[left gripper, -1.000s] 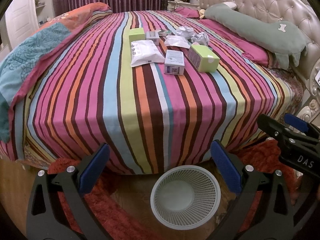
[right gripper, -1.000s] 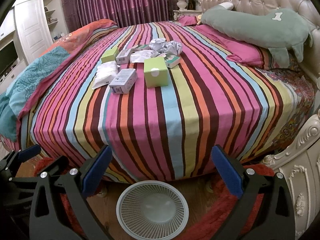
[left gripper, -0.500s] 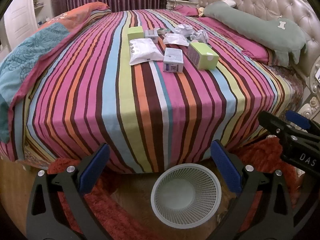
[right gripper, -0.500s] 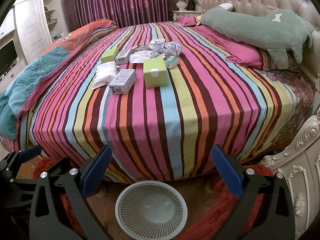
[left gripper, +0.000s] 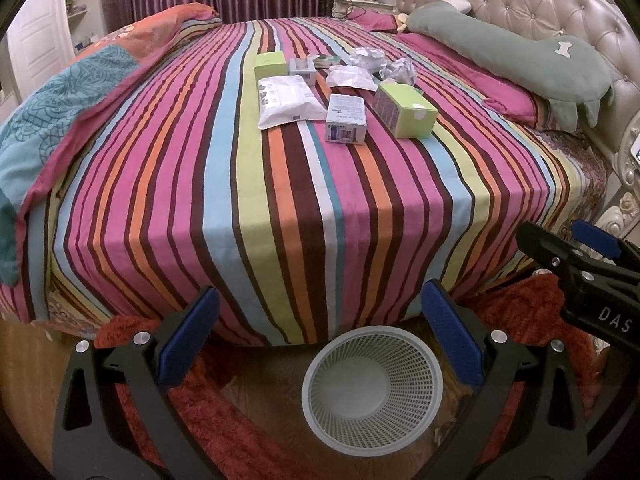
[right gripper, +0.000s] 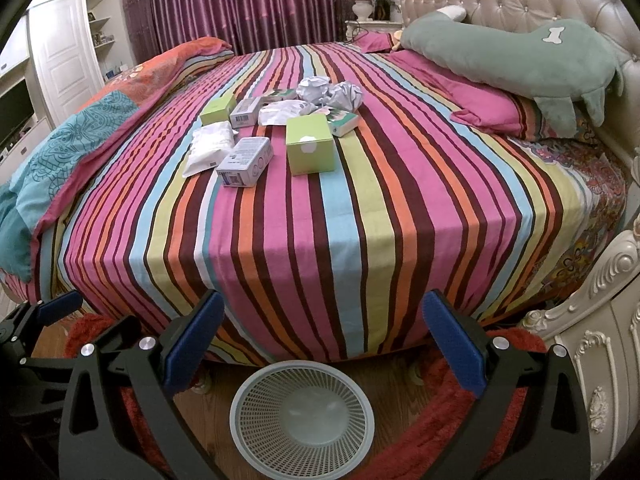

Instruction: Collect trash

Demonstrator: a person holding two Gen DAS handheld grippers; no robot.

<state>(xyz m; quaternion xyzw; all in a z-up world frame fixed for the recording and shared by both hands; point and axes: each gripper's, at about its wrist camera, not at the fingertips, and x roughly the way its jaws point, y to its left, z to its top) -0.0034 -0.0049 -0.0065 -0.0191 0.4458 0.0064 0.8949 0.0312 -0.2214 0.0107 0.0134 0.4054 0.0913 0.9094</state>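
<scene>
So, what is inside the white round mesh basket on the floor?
The white round mesh basket looks empty: its pale bottom shows, with no trash in it. The near inner wall is hidden behind the rim.

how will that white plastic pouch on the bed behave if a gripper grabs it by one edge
The white pouch looks soft and puffed, so it would probably sag and fold instead of lifting flat. Its smooth film may slip between the pads. It lies flat on the striped bedspread, so it shouldn't roll, and it seems light.
</scene>
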